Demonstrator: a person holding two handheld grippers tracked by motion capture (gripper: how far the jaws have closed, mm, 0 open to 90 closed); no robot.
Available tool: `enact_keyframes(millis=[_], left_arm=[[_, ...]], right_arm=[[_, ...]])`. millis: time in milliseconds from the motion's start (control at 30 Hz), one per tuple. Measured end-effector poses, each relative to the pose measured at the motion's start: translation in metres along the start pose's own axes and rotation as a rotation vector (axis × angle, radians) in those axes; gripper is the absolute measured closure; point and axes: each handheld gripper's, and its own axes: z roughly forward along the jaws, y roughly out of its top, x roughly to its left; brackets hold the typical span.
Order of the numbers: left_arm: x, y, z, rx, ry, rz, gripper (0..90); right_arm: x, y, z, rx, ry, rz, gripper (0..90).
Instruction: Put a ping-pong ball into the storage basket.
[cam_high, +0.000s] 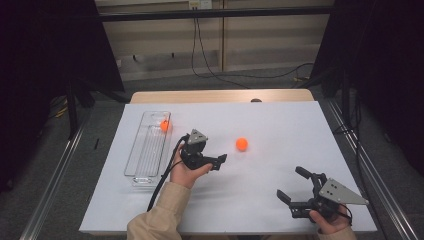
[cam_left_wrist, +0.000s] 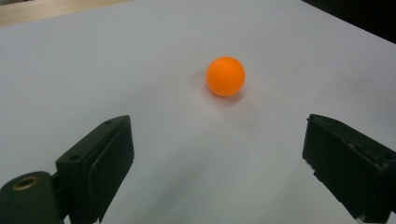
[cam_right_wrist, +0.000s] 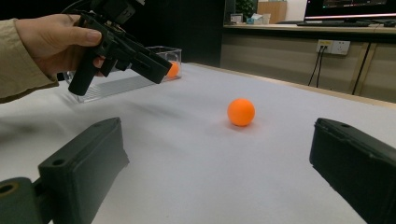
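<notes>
Lying at the left of the high view, a clear ribbed plastic tray (cam_high: 145, 150) holds one orange ball (cam_high: 164, 125) at its far end, probably the collecting spot. Just right of it, the left tool (cam_high: 218, 160) is released, aimed at a smooth, glossy loose ball (cam_high: 242, 144) mid-frame on the matte white worktop (cam_high: 280, 125). At lower right, the right tool (cam_high: 292, 185) rests spread, empty.

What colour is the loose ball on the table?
Orange; the ball shows best in the left gripper view.
</notes>
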Motion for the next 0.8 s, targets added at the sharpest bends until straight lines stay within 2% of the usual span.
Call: enact_keyframes(millis=[200,800], left_arm=[[-0.0012,0.0000,0.0017,-0.003,-0.005,-0.014,8.9],[-0.0012,0.0015,0.0034,0.000,-0.005,-0.007,8.8]], right_arm=[[0.0001,0.0001,-0.0001,0.000,0.000,0.000,2.6],[0.0002,0.0000,0.0002,-0.001,0.003,-0.001,2.6]])
